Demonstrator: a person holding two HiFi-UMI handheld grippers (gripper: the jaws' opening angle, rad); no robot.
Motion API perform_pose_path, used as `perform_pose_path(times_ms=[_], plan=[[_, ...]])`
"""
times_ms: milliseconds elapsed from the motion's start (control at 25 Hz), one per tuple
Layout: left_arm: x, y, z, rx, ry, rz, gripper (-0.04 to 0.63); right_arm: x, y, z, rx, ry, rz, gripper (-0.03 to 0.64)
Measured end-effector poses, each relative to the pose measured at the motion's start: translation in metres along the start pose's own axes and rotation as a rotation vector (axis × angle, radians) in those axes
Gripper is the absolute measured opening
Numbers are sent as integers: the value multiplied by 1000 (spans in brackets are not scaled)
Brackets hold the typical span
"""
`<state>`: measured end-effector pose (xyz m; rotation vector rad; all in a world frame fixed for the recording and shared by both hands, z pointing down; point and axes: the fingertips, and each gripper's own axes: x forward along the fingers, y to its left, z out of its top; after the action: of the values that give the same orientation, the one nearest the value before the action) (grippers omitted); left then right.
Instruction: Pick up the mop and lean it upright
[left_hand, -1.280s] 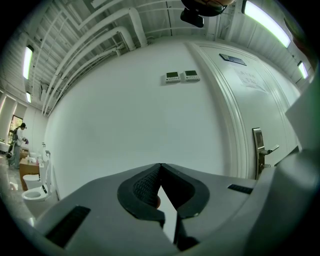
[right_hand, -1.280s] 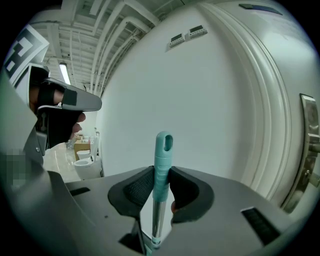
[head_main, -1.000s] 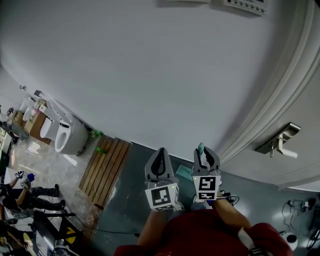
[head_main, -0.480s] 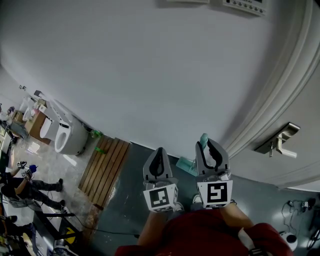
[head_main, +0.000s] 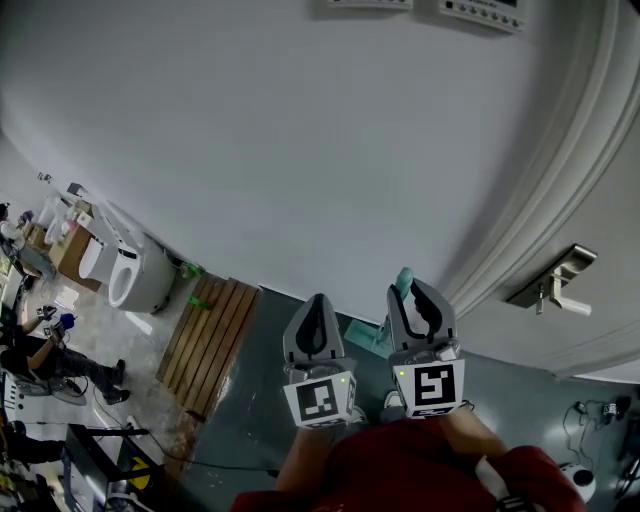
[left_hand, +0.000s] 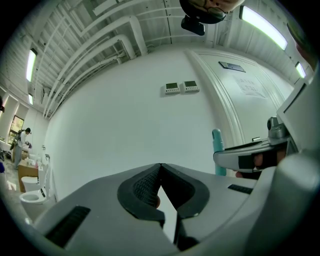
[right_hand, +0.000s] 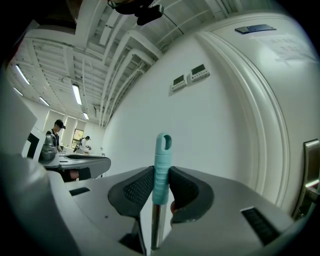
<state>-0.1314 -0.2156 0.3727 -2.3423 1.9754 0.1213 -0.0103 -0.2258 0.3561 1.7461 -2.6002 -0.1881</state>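
The mop's teal handle grip (right_hand: 161, 167) stands upright between the pads of my right gripper (right_hand: 161, 186), which is shut on it; its metal shaft runs down below the jaws. In the head view the handle's tip (head_main: 404, 281) pokes above the right gripper (head_main: 420, 306), close to the white wall. A teal patch of the mop head (head_main: 366, 335) shows on the floor between the grippers. My left gripper (head_main: 312, 327) is beside it to the left, shut and holding nothing, its tips touching (left_hand: 160, 166). From the left gripper view the handle (left_hand: 217, 150) rises at the right.
A white door with a metal lever handle (head_main: 556, 288) is at the right. A wooden slat mat (head_main: 210, 340) and a toilet (head_main: 130, 272) lie to the left along the wall. People stand far left. Two wall panels (left_hand: 180, 87) hang high up.
The right gripper with the mop handle has shifted a little right and toward the wall. The left gripper has drifted slightly left.
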Motion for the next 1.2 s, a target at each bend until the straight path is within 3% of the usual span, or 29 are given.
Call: perform_pose_path(times_ms=[1200], plan=[[0,9,5,-8,-3,47,12,7,2,-8,-6,8,16,107]])
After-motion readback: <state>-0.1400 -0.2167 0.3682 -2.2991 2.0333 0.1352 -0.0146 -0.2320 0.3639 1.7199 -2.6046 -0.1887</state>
